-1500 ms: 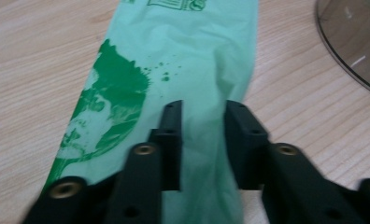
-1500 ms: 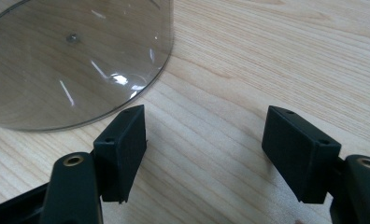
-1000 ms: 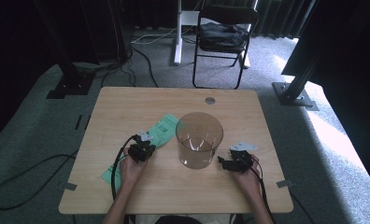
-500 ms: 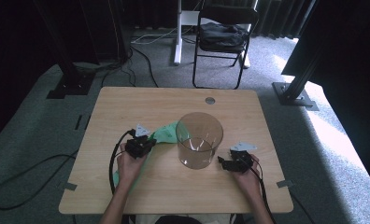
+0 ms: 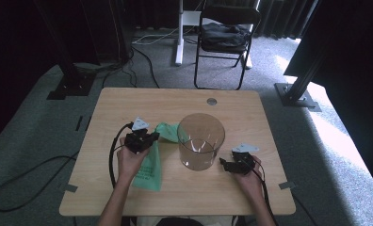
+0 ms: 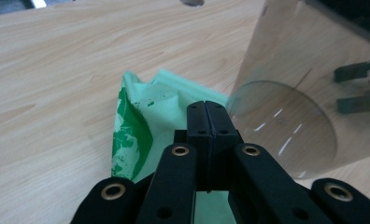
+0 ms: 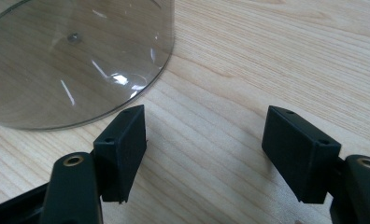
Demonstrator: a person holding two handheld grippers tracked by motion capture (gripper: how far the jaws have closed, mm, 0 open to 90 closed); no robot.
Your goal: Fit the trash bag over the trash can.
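A clear plastic cylinder container (image 5: 201, 141) stands upright at the middle of the wooden table (image 5: 128, 103). Left of it, a thin green plastic bag (image 5: 149, 172) hangs crumpled from my left gripper (image 5: 151, 137), its lower end trailing on the table. In the left gripper view the jaws (image 6: 206, 105) are pressed together, pinching the bag (image 6: 145, 112) right beside the container (image 6: 290, 93). My right gripper (image 5: 224, 165) rests low on the table to the right of the container. Its jaws (image 7: 204, 126) stand wide apart over bare wood, near the container's base (image 7: 71, 56).
A round grommet (image 5: 212, 101) sits near the table's far edge. Beyond the table stand a folding chair (image 5: 227, 33) with a dark bag on it, a white desk leg (image 5: 179, 28) and dark metal stands. Cables run across the carpet at left.
My left gripper has risen and drawn the green bag up, so the bag now hangs bunched where it lay flat before. The right gripper and the container have stayed put.
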